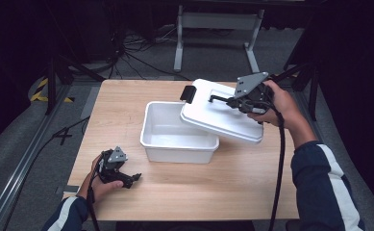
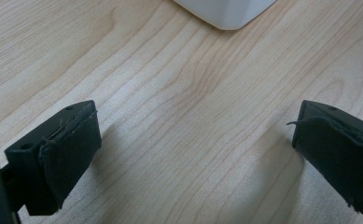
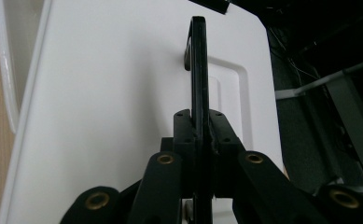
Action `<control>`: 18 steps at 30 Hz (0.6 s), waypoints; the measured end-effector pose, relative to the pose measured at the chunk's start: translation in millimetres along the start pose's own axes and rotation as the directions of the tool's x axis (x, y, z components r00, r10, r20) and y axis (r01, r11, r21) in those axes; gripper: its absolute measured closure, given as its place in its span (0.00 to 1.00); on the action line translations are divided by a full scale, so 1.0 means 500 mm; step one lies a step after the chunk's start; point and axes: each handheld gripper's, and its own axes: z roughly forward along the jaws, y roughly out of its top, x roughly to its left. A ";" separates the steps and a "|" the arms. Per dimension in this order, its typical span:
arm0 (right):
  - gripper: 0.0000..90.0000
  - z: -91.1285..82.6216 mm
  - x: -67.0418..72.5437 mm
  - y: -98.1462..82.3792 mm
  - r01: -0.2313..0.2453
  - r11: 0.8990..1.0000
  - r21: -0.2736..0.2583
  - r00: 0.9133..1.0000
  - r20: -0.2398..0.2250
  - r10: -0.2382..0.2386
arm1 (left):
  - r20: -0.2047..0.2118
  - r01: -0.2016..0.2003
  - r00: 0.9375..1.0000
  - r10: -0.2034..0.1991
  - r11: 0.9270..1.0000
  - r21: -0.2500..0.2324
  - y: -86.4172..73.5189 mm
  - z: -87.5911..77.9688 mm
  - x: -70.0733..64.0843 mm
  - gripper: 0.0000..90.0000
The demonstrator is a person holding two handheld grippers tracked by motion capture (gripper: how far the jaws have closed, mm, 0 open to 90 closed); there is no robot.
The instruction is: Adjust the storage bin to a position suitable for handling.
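Note:
A white plastic bin (image 1: 161, 136) stands open in the middle of the wooden table. Its white lid (image 1: 208, 118) (image 3: 104, 88) is tilted over the bin's right side, held up by its black handle (image 1: 219, 98) (image 3: 198, 70). My right gripper (image 1: 237, 102) (image 3: 198, 128) is shut on that handle. A black latch (image 1: 188, 94) sticks out at the lid's far left end. My left gripper (image 1: 135, 178) (image 2: 193, 149) rests on the table near the front left, jaws wide open with bare wood between them. A corner of the bin (image 2: 226, 11) shows ahead of it.
The table (image 1: 127, 96) ends close to the bin's far side. Beyond it are a metal stand (image 1: 218, 24), cables on the grey floor (image 1: 127, 53) and dark frames at both sides. Bare wood lies in front of the bin.

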 end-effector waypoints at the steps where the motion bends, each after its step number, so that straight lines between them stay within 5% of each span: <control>1: 0.93 -0.004 -0.001 -0.006 -0.004 1.000 -0.002 1.000 0.009 0.004 | 0.000 0.001 1.000 -0.001 1.000 0.000 0.000 0.000 0.000 0.02; 18: 0.93 -0.059 -0.027 -0.130 -0.119 0.993 0.024 0.991 0.071 0.117 | -0.004 -0.002 1.000 0.002 1.000 0.000 -0.001 -0.001 0.000 0.02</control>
